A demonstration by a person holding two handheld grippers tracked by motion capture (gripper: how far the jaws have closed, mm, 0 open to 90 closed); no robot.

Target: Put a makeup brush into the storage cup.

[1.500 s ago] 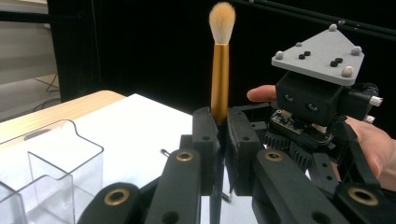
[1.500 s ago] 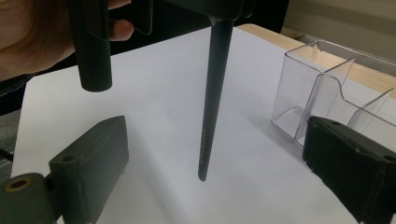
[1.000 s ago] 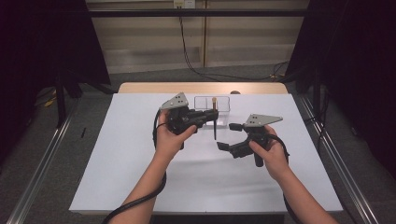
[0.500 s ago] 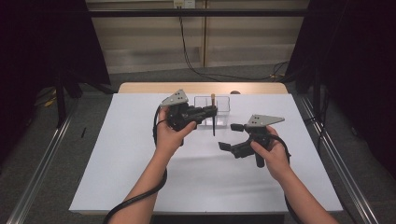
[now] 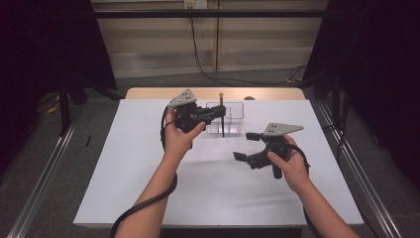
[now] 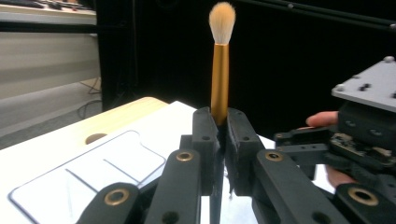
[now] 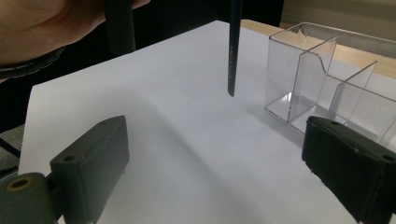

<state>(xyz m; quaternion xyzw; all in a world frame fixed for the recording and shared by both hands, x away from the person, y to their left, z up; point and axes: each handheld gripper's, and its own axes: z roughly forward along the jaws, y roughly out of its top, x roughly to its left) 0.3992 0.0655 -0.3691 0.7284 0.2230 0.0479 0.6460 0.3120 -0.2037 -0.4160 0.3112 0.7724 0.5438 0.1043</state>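
Note:
A makeup brush (image 5: 222, 118) with pale bristles, a gold ferrule (image 6: 220, 70) and a dark handle (image 7: 232, 51) stands upright, bristles up. My left gripper (image 5: 220, 113) is shut on it just below the ferrule, jaws pressed against the handle (image 6: 220, 126). The handle's tip hangs above the white sheet, just in front of a clear divided box (image 5: 236, 105) at the back middle. My right gripper (image 5: 244, 146) hovers open and holds nothing to the right and nearer, its jaws (image 7: 219, 172) facing the brush handle and the clear box (image 7: 303, 79).
A white sheet (image 5: 213, 193) covers the table, with a strip of wood (image 5: 148, 92) showing at the far edge. Metal rails (image 5: 356, 163) run along both sides. The hand on the left gripper (image 7: 46, 23) is close at the right gripper view's top left.
The left gripper has lifted the brush slightly and carried it a little toward the clear box. The right gripper has stayed where it was.

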